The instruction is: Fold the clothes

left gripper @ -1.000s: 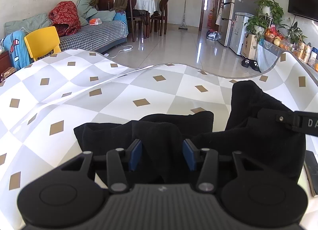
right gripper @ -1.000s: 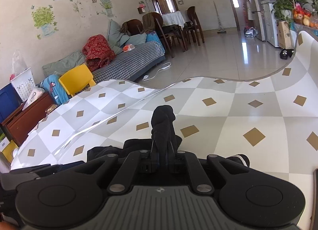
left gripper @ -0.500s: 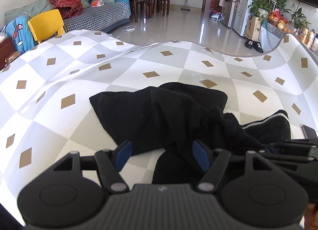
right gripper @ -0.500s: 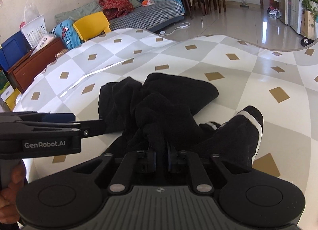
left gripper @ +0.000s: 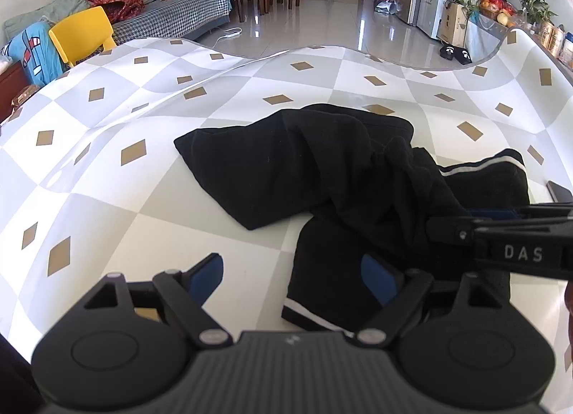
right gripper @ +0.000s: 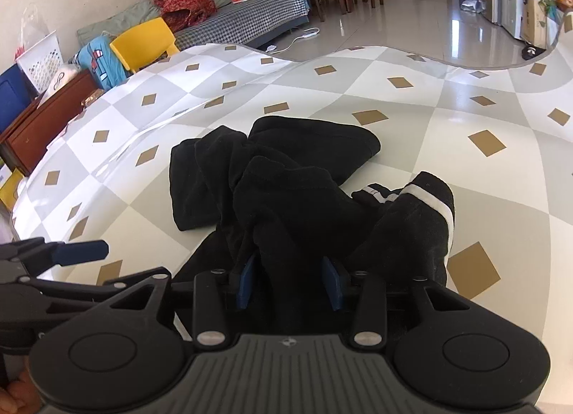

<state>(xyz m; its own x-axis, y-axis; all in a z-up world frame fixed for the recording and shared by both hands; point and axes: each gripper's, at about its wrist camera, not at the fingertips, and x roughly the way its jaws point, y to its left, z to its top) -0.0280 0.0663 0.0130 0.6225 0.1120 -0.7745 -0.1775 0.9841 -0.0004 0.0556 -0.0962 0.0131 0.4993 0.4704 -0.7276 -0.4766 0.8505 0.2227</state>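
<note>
A crumpled black garment (left gripper: 286, 170) with white-striped cuffs (right gripper: 433, 204) lies on the checked tablecloth (left gripper: 107, 199). My left gripper (left gripper: 292, 276) stands wide open just above the table, its right pad over the garment's near striped hem and its left pad over bare cloth. My right gripper (right gripper: 289, 281) is open, and a ridge of black fabric runs loosely between its blue pads (right gripper: 247, 281). In the left wrist view the right gripper (left gripper: 444, 226) reaches in from the right over the garment. The left gripper's blue fingertip (right gripper: 89, 251) shows at the left of the right wrist view.
A dark flat object (left gripper: 558, 192) lies at the table's right edge. Beyond the far table edge (left gripper: 322, 50) are a yellow chair (left gripper: 82, 34), a sofa (left gripper: 186, 9) and shiny open floor. A wooden cabinet (right gripper: 46, 120) stands to the left.
The garment, held up a second ago, has come down onto the table. My right gripper has opened off the fabric. My left gripper has opened wider and pulled back.
</note>
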